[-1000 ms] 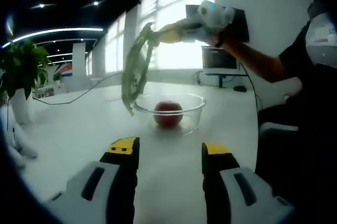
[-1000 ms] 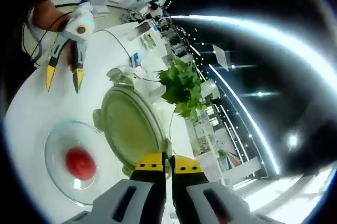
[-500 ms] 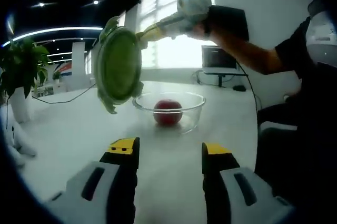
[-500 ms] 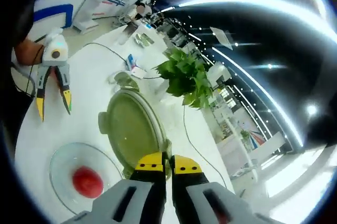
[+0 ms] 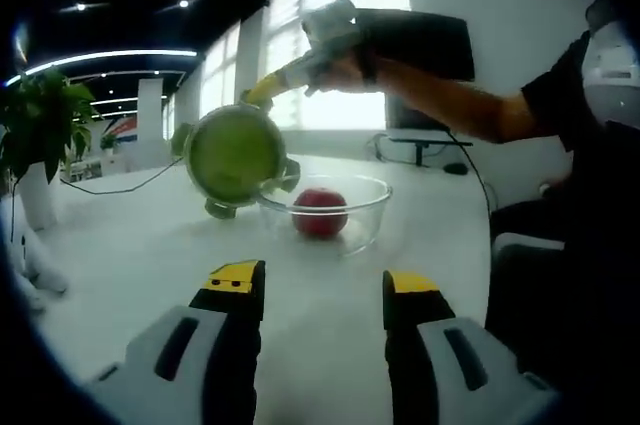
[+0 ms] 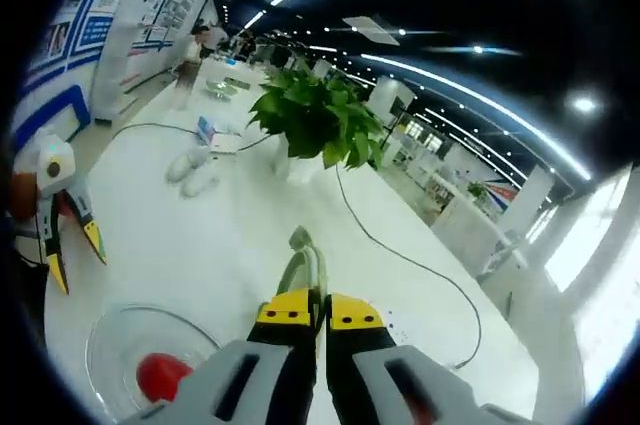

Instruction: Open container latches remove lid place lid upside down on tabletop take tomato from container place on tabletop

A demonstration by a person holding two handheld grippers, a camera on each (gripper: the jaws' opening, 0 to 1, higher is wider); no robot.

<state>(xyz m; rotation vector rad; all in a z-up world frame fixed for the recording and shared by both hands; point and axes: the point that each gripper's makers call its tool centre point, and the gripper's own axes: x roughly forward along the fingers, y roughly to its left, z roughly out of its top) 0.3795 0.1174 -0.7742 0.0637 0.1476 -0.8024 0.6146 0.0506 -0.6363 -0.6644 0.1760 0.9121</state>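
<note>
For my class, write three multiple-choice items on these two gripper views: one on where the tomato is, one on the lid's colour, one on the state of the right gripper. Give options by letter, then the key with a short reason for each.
1. Where is the tomato?
A. On the bare tabletop
B. Inside the glass bowl
C. Between the left gripper's jaws

2. What colour is the lid?
A. Green
B. Red
C. Blue

3. What is the right gripper doing?
A. Open above the bowl
B. Shut on the tomato
C. Shut on the lid

Key:
1 B: the tomato sits in the glass bowl on the table.
2 A: the lid shows pale green in the left gripper view.
3 C: the right gripper has its jaws closed on the lid's edge, holding it off the table beside the bowl, while the left gripper stands open and empty.
</note>
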